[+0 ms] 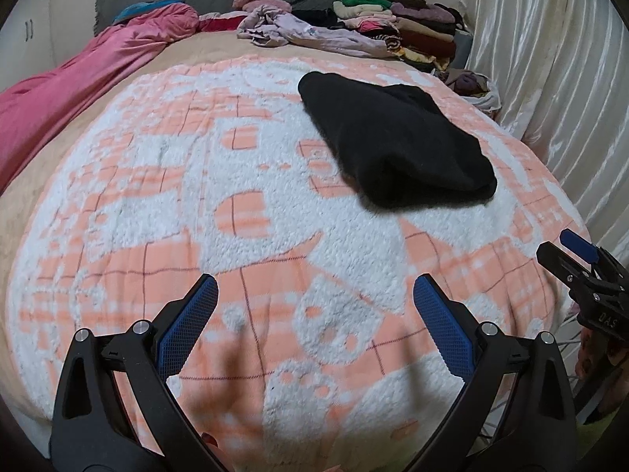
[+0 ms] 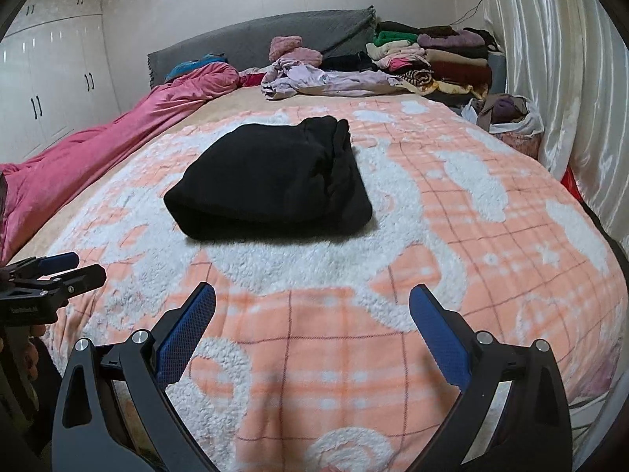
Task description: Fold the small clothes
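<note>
One black garment (image 2: 271, 181) folded, thick, on blanket (image 2: 452, 236); both grippers' fingers apart, empty.

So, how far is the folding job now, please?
Done: the black garment lies folded on the patterned blanket, and a folded stack sits by the headboard. In hand: nothing; the left gripper and right gripper are open and empty. Left: the crumpled lilac garment looks unfolded.

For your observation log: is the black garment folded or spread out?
Folded: the black garment lies as a compact bundle with stacked layered edges, on the blanket.
</note>
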A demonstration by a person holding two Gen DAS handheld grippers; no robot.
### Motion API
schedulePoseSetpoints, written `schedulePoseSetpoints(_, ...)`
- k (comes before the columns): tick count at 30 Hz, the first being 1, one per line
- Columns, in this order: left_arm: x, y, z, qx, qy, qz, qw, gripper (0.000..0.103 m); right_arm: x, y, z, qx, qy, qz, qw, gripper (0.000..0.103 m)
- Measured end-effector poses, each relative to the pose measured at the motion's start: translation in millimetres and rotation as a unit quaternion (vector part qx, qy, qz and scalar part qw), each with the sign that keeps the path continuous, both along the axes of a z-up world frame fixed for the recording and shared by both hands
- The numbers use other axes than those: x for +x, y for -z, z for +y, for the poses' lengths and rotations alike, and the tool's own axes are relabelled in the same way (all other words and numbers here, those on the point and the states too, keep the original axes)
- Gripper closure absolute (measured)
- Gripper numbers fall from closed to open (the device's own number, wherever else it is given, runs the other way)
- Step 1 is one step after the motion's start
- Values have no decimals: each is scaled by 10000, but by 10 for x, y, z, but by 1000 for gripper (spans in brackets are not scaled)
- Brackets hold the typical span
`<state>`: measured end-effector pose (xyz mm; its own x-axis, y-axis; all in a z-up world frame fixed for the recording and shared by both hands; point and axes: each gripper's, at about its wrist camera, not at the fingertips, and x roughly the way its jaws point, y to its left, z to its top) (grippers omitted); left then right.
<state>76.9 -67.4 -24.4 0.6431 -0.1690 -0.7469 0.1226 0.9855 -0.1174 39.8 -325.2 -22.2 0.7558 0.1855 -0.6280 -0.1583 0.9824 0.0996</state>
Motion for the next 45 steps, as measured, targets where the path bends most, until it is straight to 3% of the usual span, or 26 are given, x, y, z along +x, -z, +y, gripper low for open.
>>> schedulePoseSetpoints(45,-69,-43,30,124,-150,9,9998,10,-43,-42,62,29,-53,-36,10000,5)
